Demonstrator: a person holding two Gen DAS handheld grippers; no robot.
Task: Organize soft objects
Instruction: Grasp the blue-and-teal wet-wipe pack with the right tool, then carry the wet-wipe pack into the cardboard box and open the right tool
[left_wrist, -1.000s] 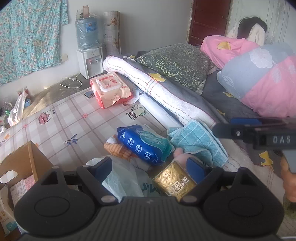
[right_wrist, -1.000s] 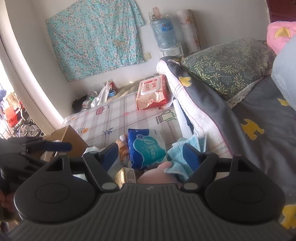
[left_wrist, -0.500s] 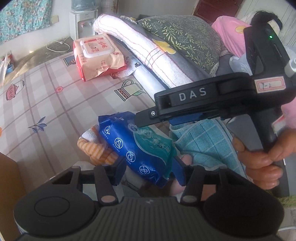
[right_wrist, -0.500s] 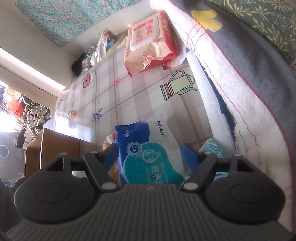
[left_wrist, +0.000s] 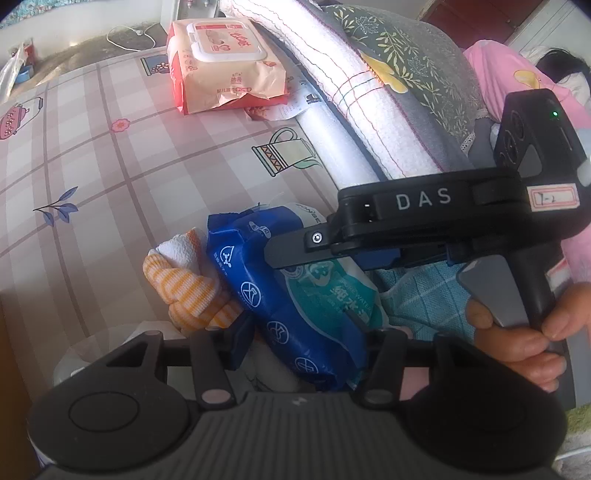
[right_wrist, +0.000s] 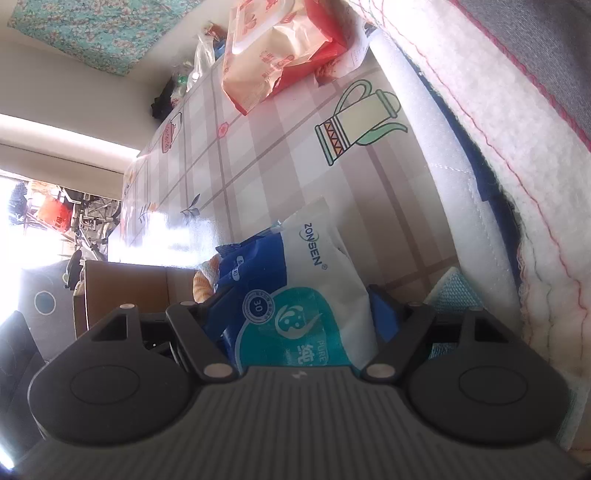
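Bedding (left_wrist: 373, 110): a folded white and grey roll is laid along the right side of the checked cloth; its long edge closes that side off.
Checked cloth (left_wrist: 129, 177): a broad bare stretch is seen to the left of and beyond the blue pack.
Cardboard box (right_wrist: 125, 291): seen in the right wrist view at the near left, beside the cluster of soft things.
Pink wipes pack (left_wrist: 221, 62): set at the far end of the cloth, close against the bedding, well apart from the blue pack.
Blue wipes pack (left_wrist: 295, 295): lies at the near edge of the cloth, touching a striped orange sock (left_wrist: 192, 291) on its left and a teal towel (left_wrist: 421, 295) on its right.
Right gripper (right_wrist: 295, 314): fingers are set wide, one on each side of the blue pack (right_wrist: 295, 295); whether the pads press it cannot be told.
Left gripper (left_wrist: 306, 336): fingers are spread wide astride the near end of the same pack; a firm hold cannot be told.
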